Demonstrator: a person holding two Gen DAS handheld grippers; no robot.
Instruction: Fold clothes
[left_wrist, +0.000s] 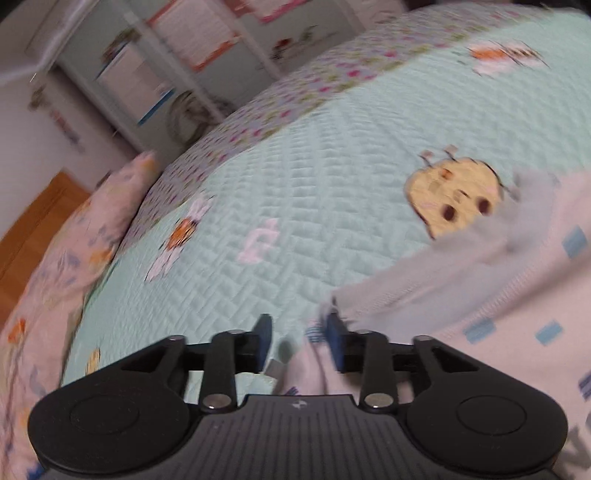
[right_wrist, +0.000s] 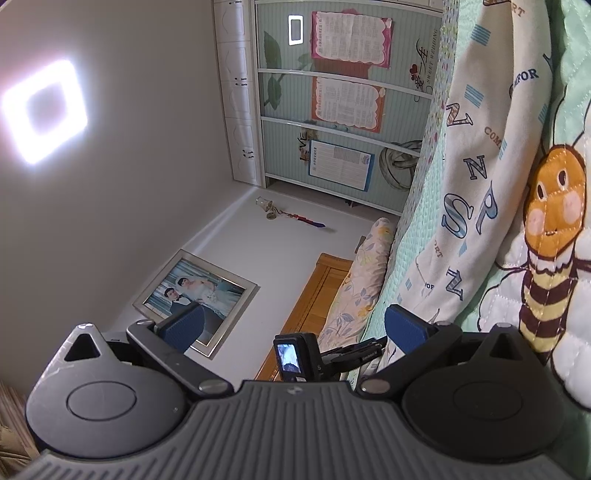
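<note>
Left gripper (left_wrist: 300, 341) fingers are standing narrowly apart around a fold of the printed garment (left_wrist: 498, 295) lying on the quilted bed (left_wrist: 314, 166) (view blurred); right gripper (right_wrist: 295, 328) fingers are spreading wide, gripping nothing.

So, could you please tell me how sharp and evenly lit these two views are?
Left wrist view: motion-blurred throughout, smearing the quilt and garment, though the left claw stays crisp. Right wrist view: sharp, tilted sideways, with the ceiling light blown out into glare.
</note>
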